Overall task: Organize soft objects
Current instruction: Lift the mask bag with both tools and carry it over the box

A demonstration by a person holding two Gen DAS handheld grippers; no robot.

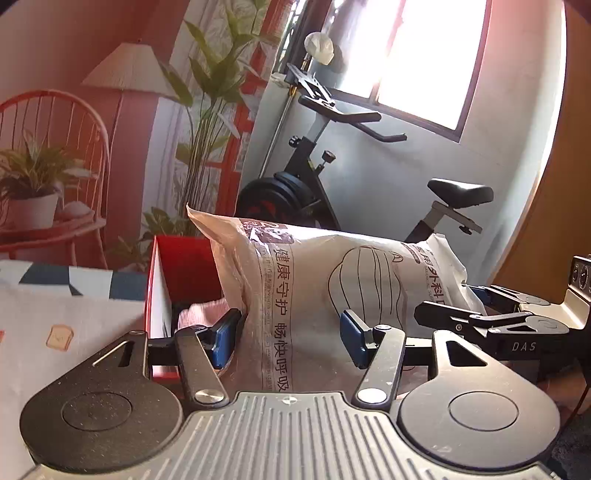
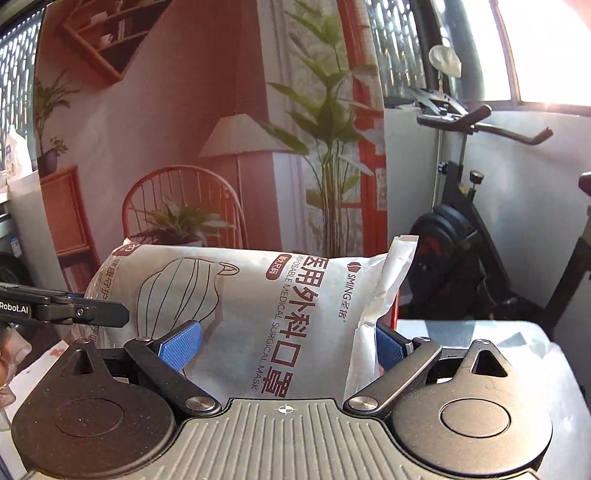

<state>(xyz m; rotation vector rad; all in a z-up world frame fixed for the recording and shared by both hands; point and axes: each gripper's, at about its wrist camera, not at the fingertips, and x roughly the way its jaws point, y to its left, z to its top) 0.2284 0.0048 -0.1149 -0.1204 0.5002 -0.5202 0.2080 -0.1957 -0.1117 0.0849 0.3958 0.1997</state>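
Black exercise bike (image 1: 317, 184) beside a bright window (image 1: 424, 62), saddle (image 1: 460, 192) to its right, a pale cap (image 1: 319, 48) hung above the handlebars (image 1: 354, 118). Printed backdrop (image 2: 177, 122) with a chair (image 2: 184, 206), a pleated lamp (image 2: 236, 136) and a wall shelf (image 2: 107, 33). Tall leafy plant (image 2: 325, 122) in front of it. Patterned cloth (image 1: 55, 317) over the tabletop, toast motif (image 1: 59, 336) near the left edge.
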